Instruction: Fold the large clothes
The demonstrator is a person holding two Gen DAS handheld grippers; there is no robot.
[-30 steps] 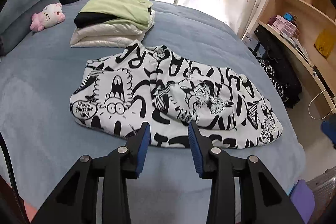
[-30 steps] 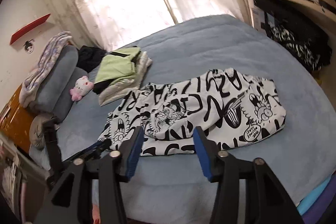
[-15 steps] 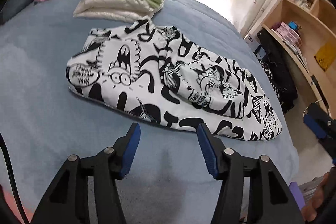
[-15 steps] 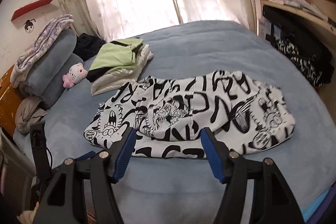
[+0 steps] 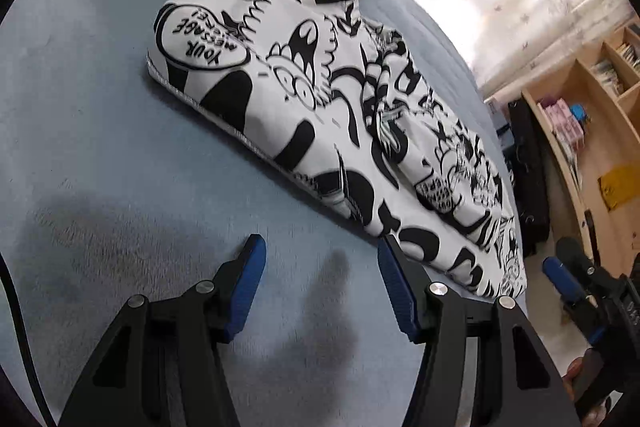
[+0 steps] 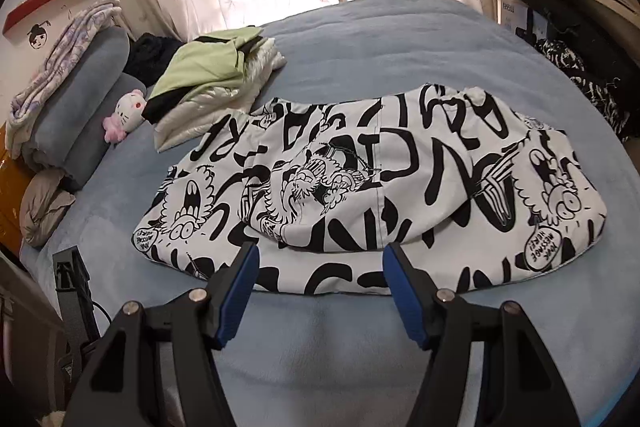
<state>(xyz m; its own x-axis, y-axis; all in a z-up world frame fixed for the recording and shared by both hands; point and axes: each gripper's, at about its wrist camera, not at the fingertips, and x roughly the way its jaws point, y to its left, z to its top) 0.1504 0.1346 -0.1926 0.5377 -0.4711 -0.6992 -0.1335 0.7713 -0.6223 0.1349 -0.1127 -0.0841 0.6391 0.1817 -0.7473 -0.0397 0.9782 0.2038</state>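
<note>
A large white garment with black cartoon print (image 5: 320, 131) lies folded into a long band across the blue bed (image 5: 100, 147). My left gripper (image 5: 320, 243) hovers low over the bedcover just short of the garment's near edge, jaws open, nothing between them; its right fingertip (image 5: 386, 251) is at the hem. In the right wrist view the same garment (image 6: 400, 187) spreads wide. My right gripper (image 6: 320, 249) is open over its near hem, apart from the cloth. The right gripper's blue pad (image 5: 558, 273) shows off the garment's right end.
A stack of folded clothes, green on cream (image 6: 212, 83), sits behind the garment's left end. A pink-and-white plush toy (image 6: 124, 115) and grey pillows (image 6: 80, 107) lie at the bed's head. Wooden shelves (image 5: 592, 115) and dark clothes (image 6: 580, 75) stand beside the bed on the right.
Both grippers have dropped toward the bed and come closer to the garment's near edge. The left jaws have widened and the left view has rolled; the right jaws widened slightly.
</note>
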